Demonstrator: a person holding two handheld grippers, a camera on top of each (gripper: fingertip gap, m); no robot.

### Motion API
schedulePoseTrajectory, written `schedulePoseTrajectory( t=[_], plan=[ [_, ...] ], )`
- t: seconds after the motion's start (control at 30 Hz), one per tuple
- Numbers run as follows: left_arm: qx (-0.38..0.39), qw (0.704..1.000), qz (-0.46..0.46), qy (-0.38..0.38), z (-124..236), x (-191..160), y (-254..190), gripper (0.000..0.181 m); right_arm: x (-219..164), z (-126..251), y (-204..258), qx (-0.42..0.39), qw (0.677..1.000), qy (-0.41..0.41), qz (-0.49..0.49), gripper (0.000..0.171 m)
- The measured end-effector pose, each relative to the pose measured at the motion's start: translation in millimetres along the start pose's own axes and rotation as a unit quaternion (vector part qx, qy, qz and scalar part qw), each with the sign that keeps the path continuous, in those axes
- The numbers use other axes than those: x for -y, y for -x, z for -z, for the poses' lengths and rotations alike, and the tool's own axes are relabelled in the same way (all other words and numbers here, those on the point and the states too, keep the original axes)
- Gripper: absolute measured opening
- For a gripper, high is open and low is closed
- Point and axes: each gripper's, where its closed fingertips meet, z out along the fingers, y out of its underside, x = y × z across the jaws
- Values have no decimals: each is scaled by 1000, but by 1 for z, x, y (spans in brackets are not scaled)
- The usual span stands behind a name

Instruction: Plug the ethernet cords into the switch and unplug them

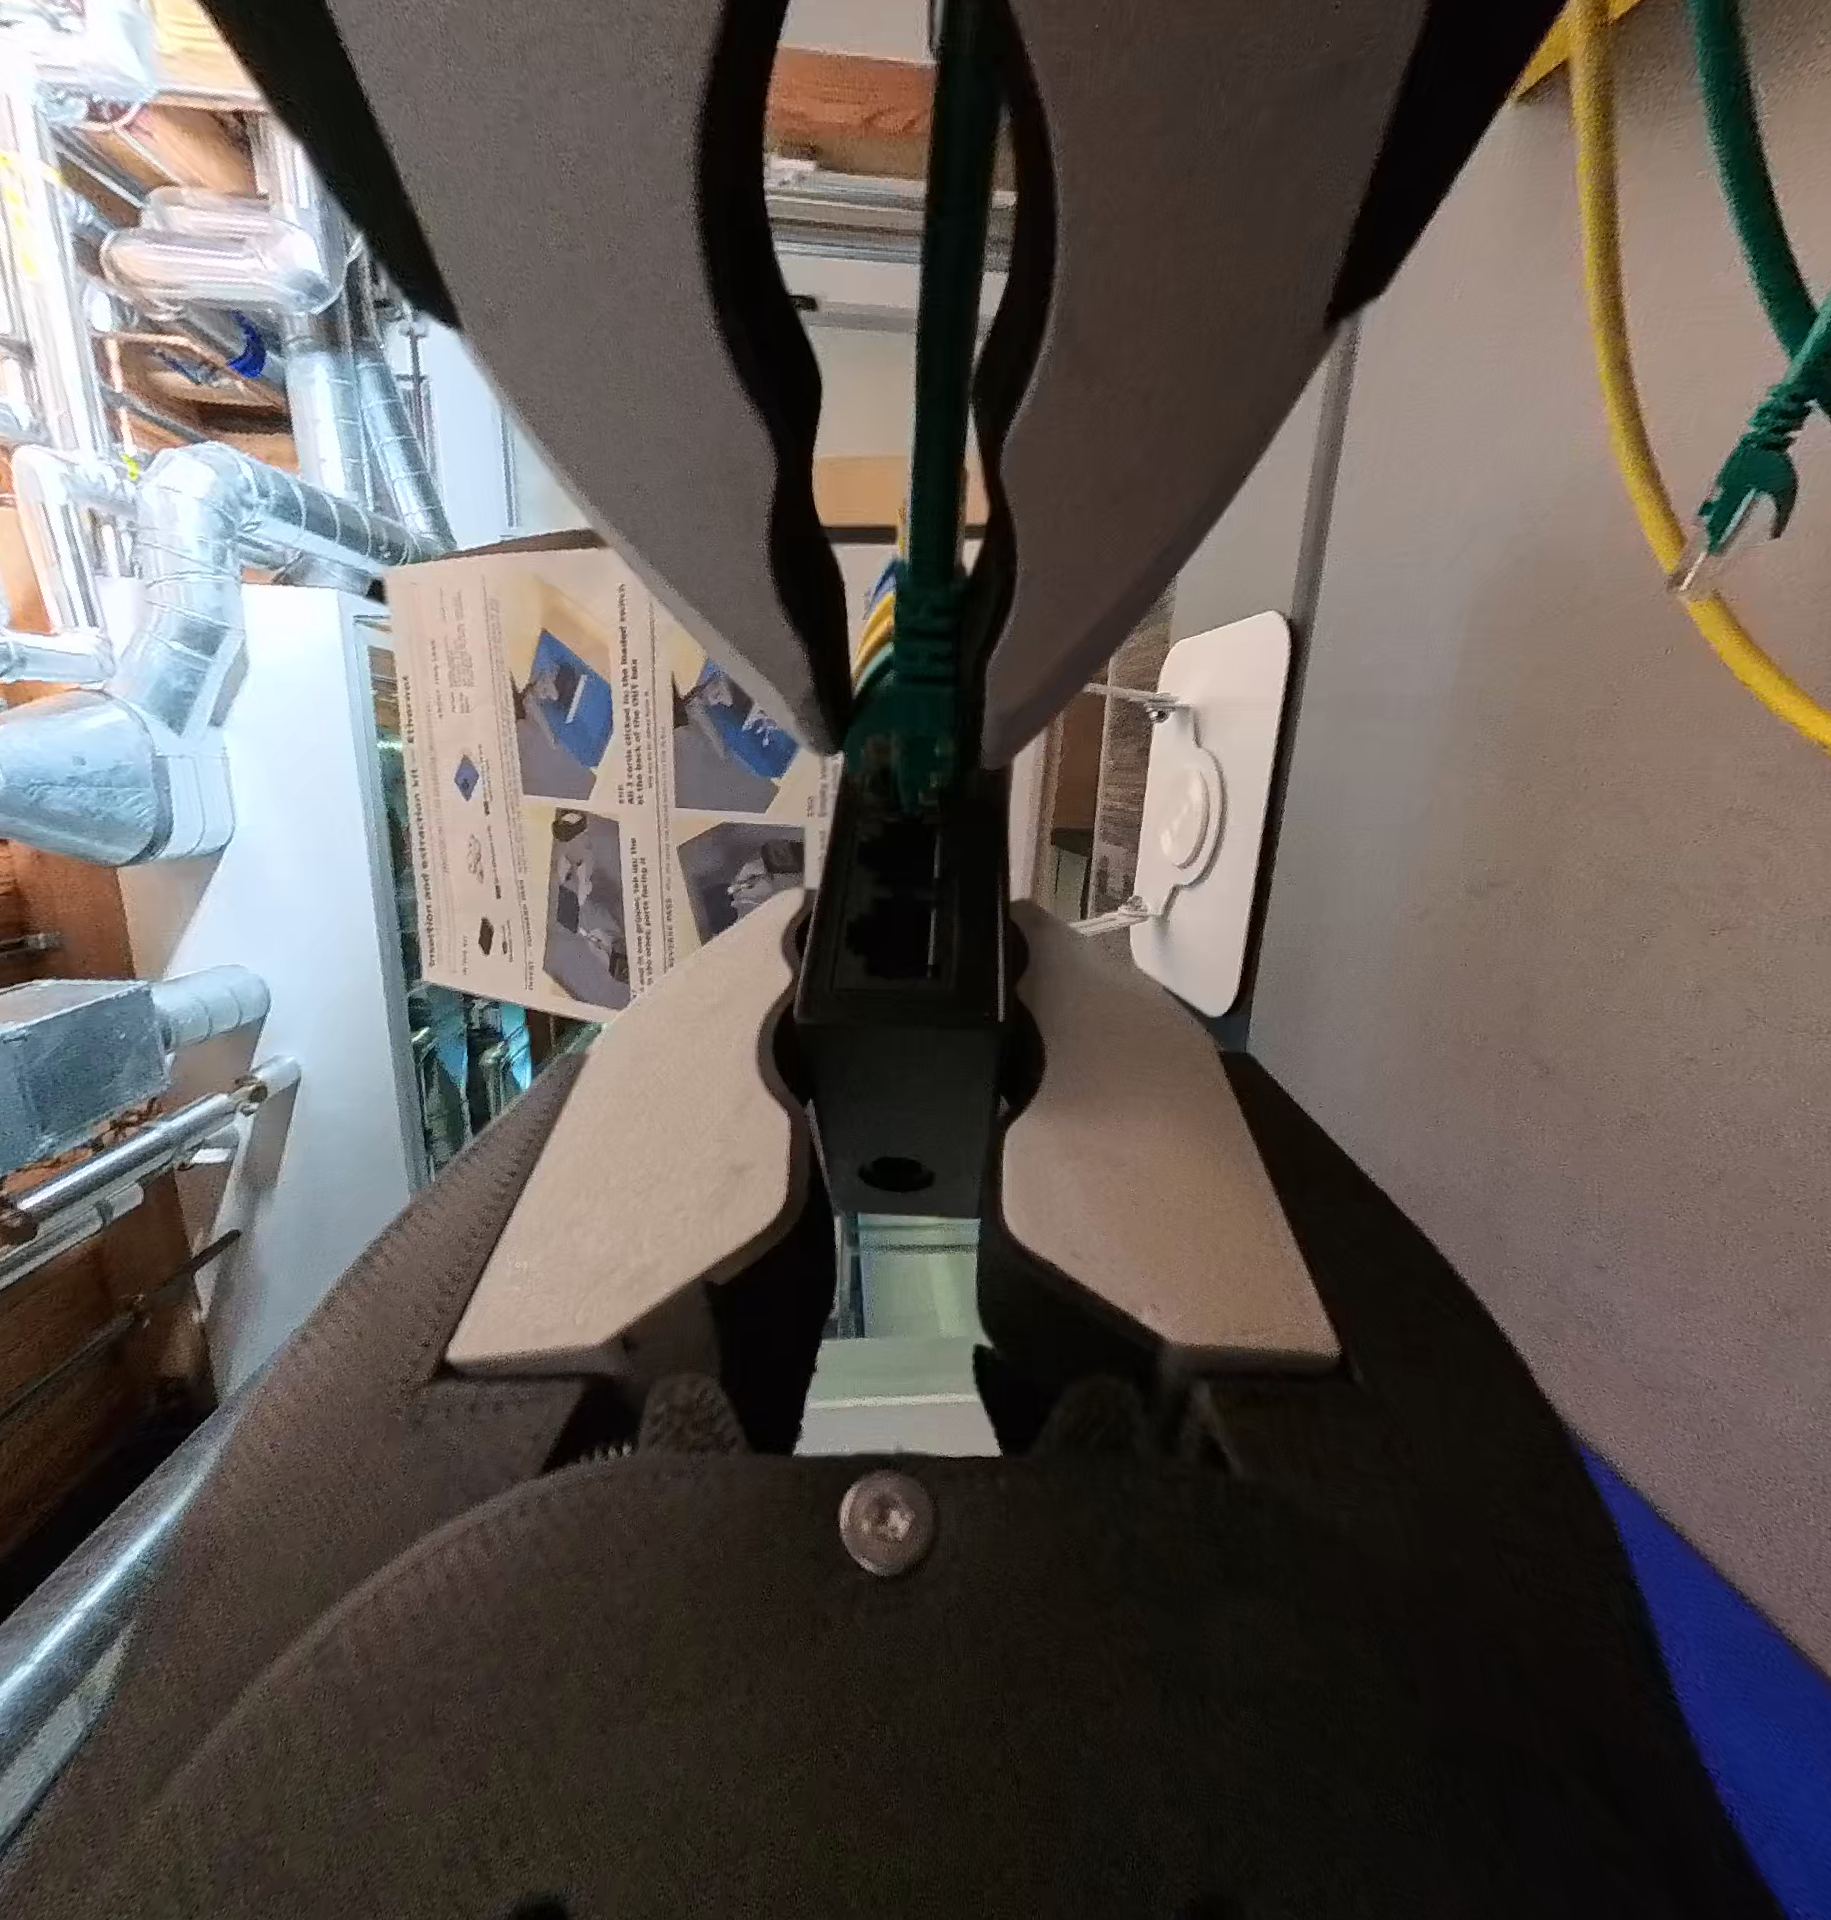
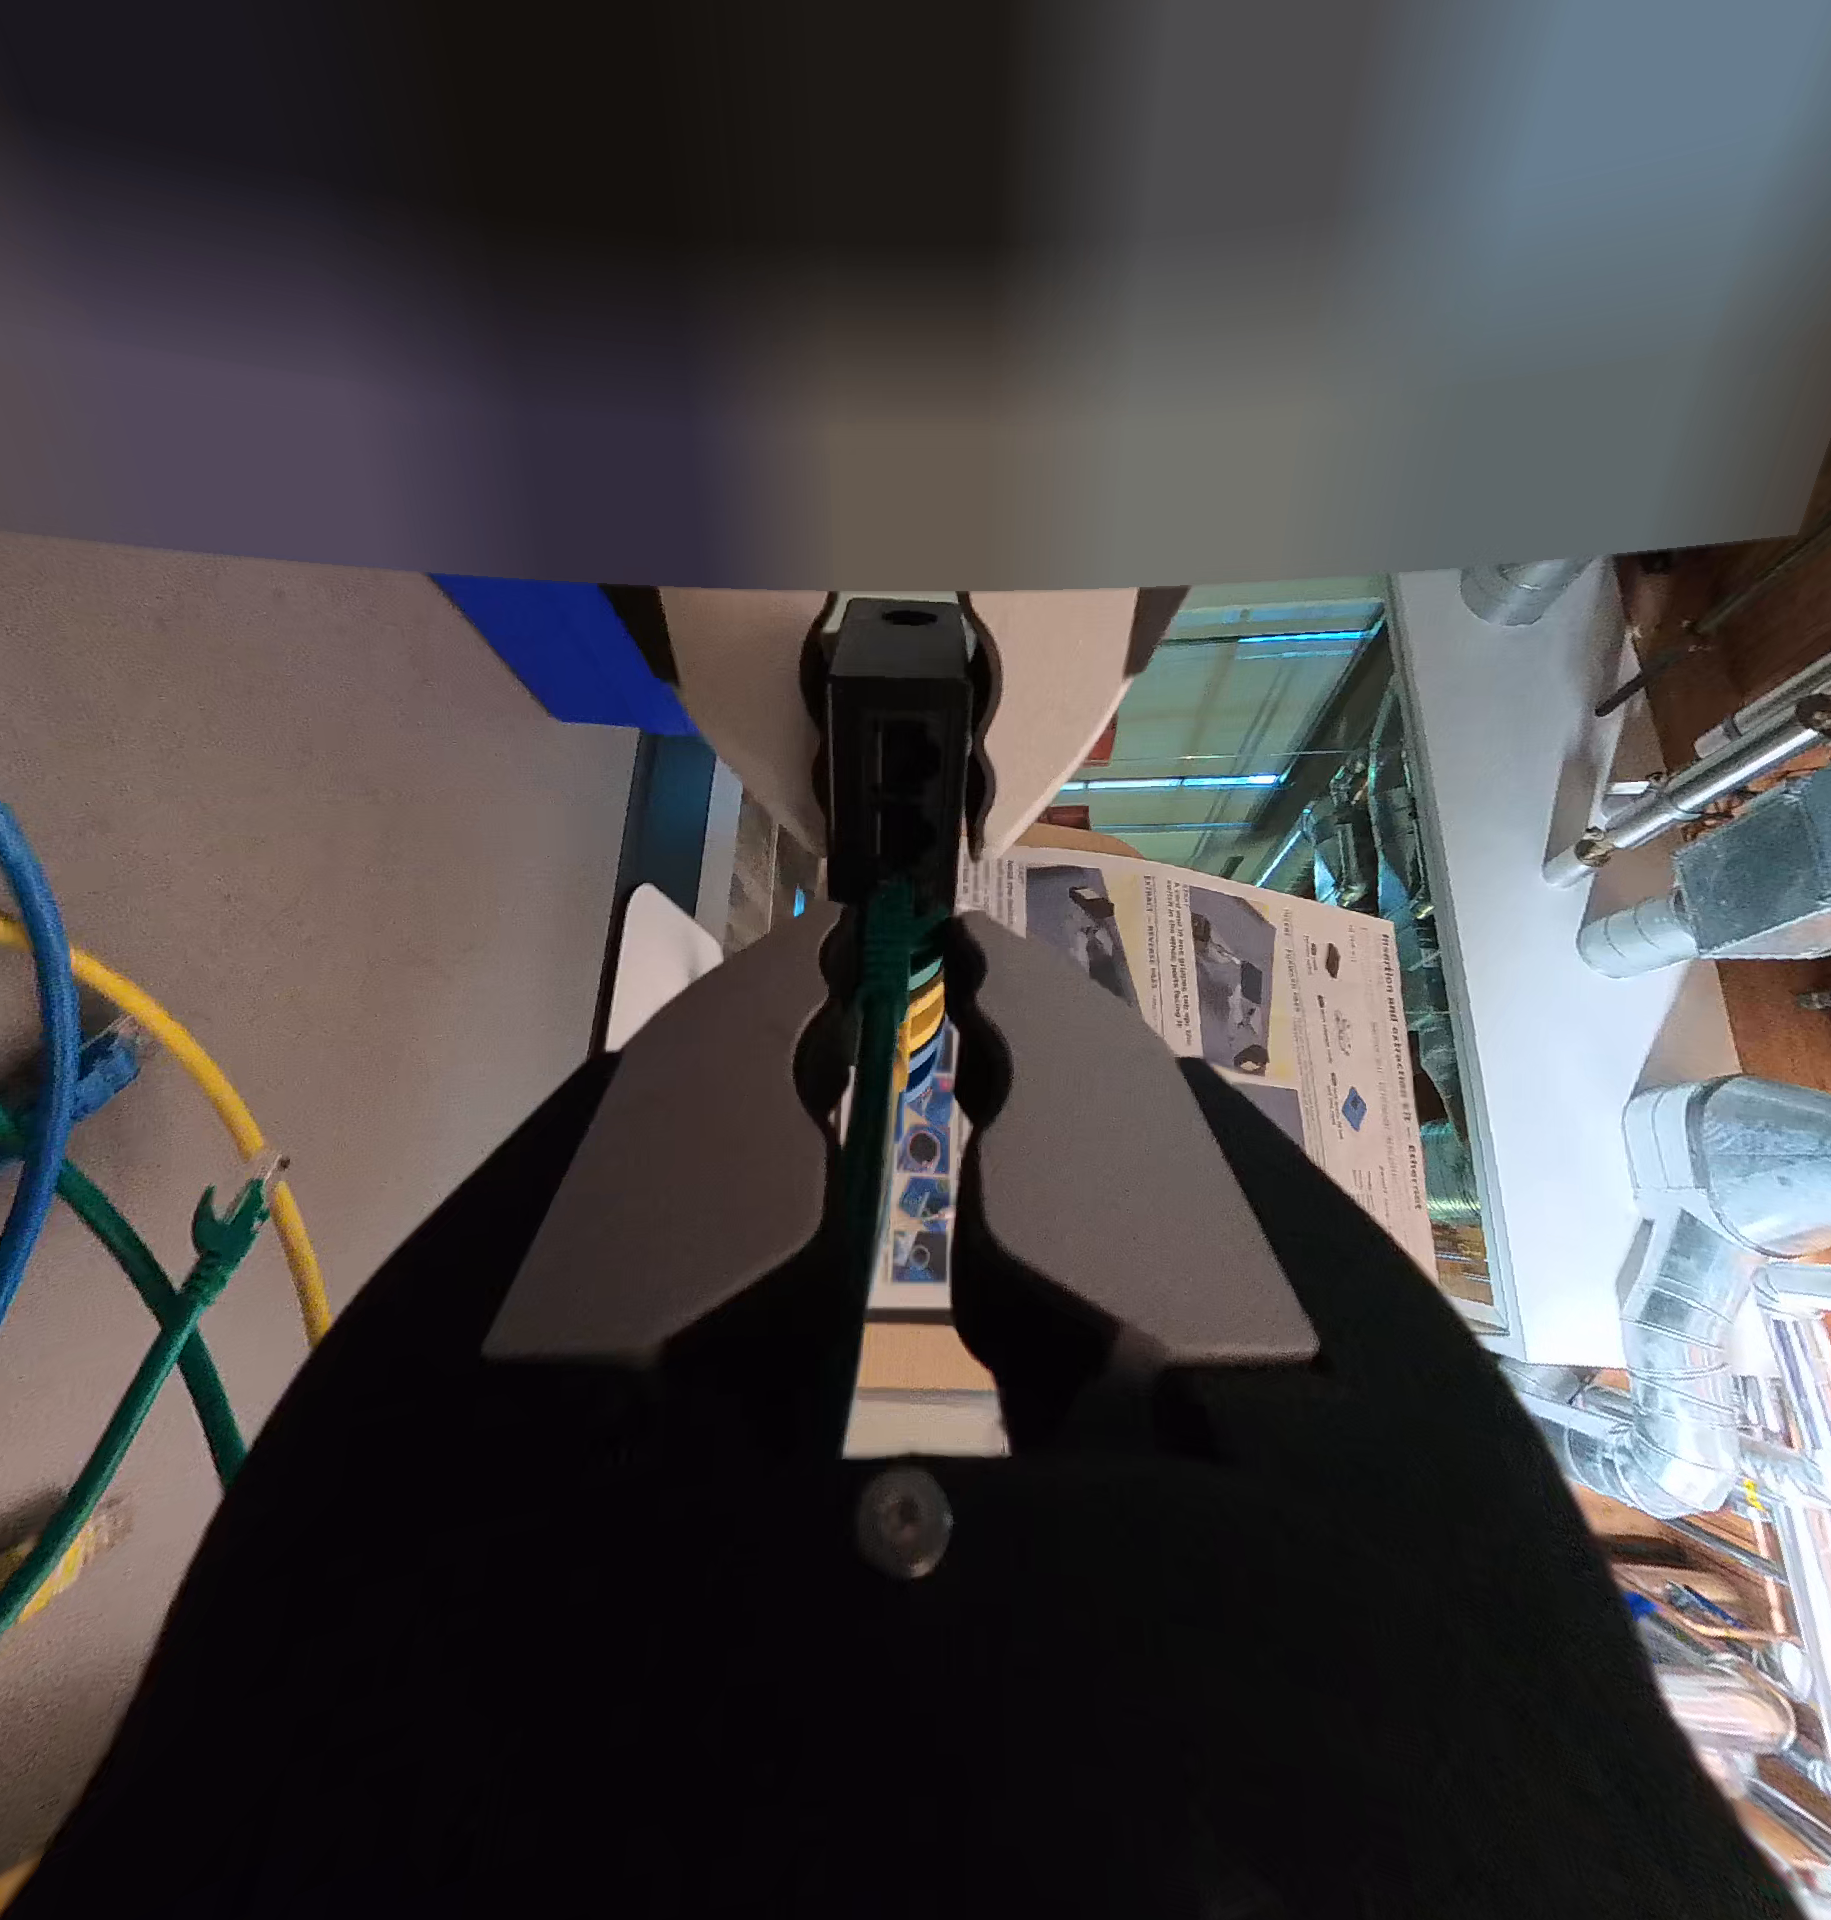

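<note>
My left gripper is shut on the small black switch and holds it in the air, ports facing away. My right gripper comes in from the top, shut on a green ethernet cord. The cord's plug sits at the switch's farthest port; I cannot tell how deep. In the right wrist view, my right gripper holds the green cord with its plug against the switch, which my left gripper grips from above. Two more ports show empty.
Loose yellow and green cords lie on the grey table; a blue cord lies with them. A printed sheet stands behind on a white holder. A blue block sits on the table. Less than 4 cm separates the two grippers' tips.
</note>
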Motion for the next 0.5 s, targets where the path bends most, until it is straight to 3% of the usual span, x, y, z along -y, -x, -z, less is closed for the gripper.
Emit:
schedulePoseTrajectory(
  t=[0.2, 0.5],
  plan=[
    [17, 999, 1, -36, -9, 2, -2, 29, -4, -1, 5, 50, 998, 38, -14, 16],
    [-16, 995, 90, -42, -24, -21, -5, 30, -9, -26, 2, 242, 967, 58, -62, 17]
  ],
)
